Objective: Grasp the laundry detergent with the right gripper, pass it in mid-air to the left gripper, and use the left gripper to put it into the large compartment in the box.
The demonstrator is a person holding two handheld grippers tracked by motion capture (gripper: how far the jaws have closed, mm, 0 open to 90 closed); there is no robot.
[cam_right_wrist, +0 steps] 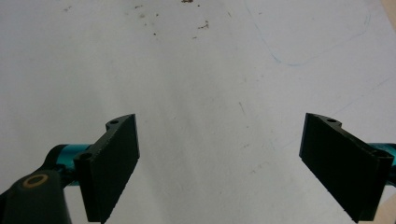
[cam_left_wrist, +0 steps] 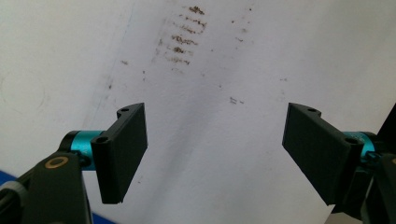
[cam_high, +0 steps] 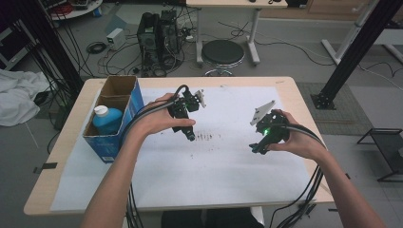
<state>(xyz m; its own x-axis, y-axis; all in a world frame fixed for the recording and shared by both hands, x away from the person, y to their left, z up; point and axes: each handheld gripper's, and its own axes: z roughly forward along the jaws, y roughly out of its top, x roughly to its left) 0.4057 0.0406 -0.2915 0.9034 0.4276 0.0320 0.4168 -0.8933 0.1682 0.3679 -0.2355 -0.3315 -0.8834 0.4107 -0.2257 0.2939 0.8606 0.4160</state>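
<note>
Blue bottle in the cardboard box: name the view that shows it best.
The high view: the blue bottle stands white-capped in the cardboard box at the table's left. The gripper views look down at the white sheet, not the bottle.

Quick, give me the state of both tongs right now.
Left tongs: open, jaws wide apart, nothing between them, over the white paper sheet.
Right tongs: open, jaws wide apart, holding nothing, above the same sheet.
</note>
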